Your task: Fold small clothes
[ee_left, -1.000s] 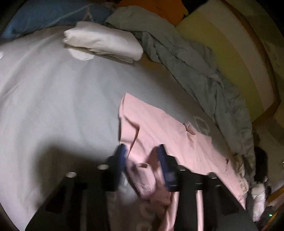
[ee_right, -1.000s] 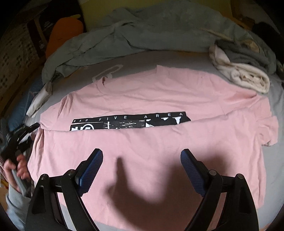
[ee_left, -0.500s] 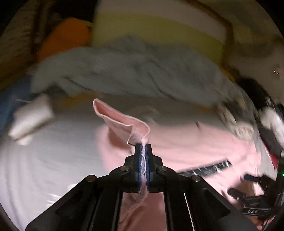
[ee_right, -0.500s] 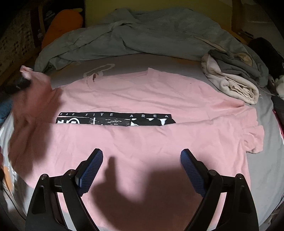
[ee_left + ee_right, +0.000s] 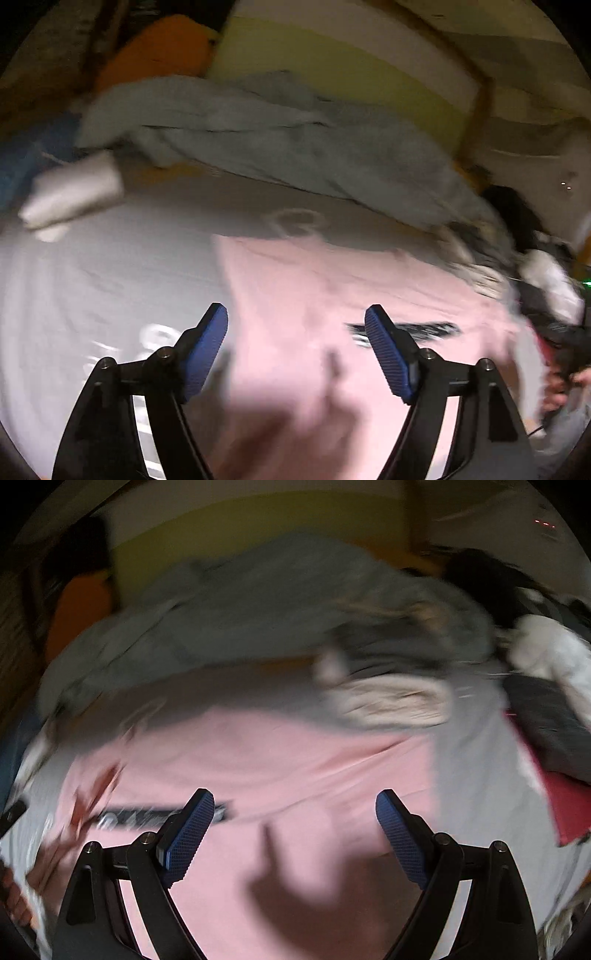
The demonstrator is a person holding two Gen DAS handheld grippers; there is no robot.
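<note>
A pink T-shirt with a black printed band lies flat on the grey bed sheet. My left gripper is open and empty above the shirt's left part. The shirt also shows in the right wrist view, with the band at the left. My right gripper is open and empty above the shirt's right half. Both views are blurred by motion.
A crumpled grey blanket lies along the back of the bed. A folded white cloth lies at the left. A pile of beige and grey clothes sits at the right, beside a red item. An orange pillow is at the back.
My left gripper has let go of the pink sleeve and opened; the sleeve now lies folded onto the shirt. My right gripper has shifted to the right, staying open.
</note>
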